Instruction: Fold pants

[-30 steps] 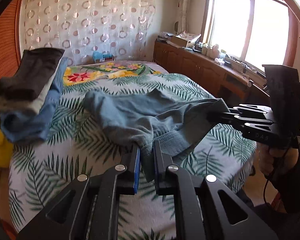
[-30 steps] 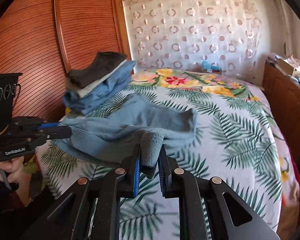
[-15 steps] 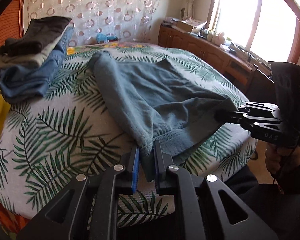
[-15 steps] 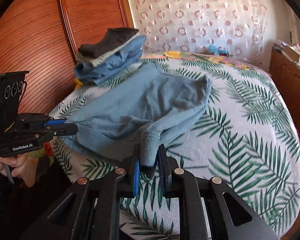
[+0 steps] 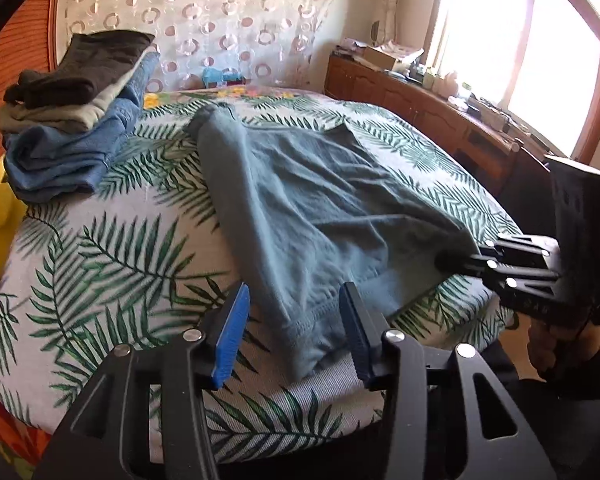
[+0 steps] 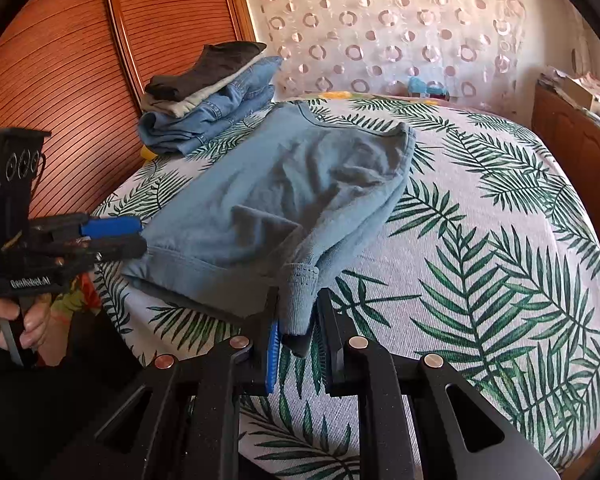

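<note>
A pair of blue-grey pants [image 5: 300,200] lies folded on the leaf-print bed [image 5: 100,248], waistband at the near edge; it also shows in the right wrist view [image 6: 284,184]. My left gripper [image 5: 292,312] is open, its jaws on either side of the waistband corner without gripping it. In the right wrist view it sits at the left [image 6: 128,236]. My right gripper [image 6: 296,320] has a cuff between its slightly parted jaws; whether they still pinch it I cannot tell. In the left wrist view it [image 5: 456,258] touches the pants' right corner.
A stack of folded clothes [image 5: 76,120] sits at the bed's far left corner, also in the right wrist view [image 6: 212,96]. A wooden sideboard [image 5: 420,104] runs under the window on the right. A slatted wooden door [image 6: 60,80] stands behind the bed's left side.
Both grippers lowered the pants onto the bed. The left gripper opened and let go of the waistband. The right gripper's jaws parted a little around the cuff.
</note>
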The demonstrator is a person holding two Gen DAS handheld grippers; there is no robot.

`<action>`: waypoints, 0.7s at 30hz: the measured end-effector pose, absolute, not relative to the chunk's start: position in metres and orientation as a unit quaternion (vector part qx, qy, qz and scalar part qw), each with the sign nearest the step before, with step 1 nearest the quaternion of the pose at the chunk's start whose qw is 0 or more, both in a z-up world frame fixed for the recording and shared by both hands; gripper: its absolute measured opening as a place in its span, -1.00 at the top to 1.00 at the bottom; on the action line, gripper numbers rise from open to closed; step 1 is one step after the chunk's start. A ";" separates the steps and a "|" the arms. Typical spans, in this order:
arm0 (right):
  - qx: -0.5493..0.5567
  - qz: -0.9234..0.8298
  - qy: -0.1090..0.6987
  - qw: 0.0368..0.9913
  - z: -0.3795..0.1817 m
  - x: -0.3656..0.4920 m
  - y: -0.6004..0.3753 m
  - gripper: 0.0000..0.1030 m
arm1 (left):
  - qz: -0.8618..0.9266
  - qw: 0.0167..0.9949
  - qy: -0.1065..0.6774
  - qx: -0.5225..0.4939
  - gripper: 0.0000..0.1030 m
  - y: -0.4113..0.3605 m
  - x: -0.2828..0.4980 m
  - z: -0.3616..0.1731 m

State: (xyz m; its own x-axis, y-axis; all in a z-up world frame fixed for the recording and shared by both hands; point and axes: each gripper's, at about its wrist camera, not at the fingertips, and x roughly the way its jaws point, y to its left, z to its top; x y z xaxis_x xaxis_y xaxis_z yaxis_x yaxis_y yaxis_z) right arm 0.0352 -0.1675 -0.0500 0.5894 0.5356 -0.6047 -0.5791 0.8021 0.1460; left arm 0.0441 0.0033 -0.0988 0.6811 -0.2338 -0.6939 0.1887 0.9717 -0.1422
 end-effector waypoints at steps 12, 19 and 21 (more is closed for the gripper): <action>-0.047 0.293 0.314 0.902 -0.037 0.025 -0.175 0.40 | -0.093 0.912 0.399 -0.010 0.08 0.004 0.053 -0.116; -0.033 0.291 0.304 0.907 -0.028 0.027 -0.180 0.25 | -0.093 0.910 0.405 -0.013 0.08 0.005 0.051 -0.122; -0.038 0.283 0.313 0.906 -0.032 0.031 -0.178 0.24 | -0.093 0.910 0.405 -0.013 0.08 0.005 0.051 -0.122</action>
State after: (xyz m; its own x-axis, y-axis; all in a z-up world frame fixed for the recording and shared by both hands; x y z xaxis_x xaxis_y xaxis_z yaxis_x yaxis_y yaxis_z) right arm 0.0305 -0.1776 -0.0321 0.6434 0.4895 -0.5886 -0.5368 0.8367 0.1089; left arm 0.0513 0.0054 -0.1225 0.6549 -0.1807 -0.7338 0.1590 0.9822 -0.1000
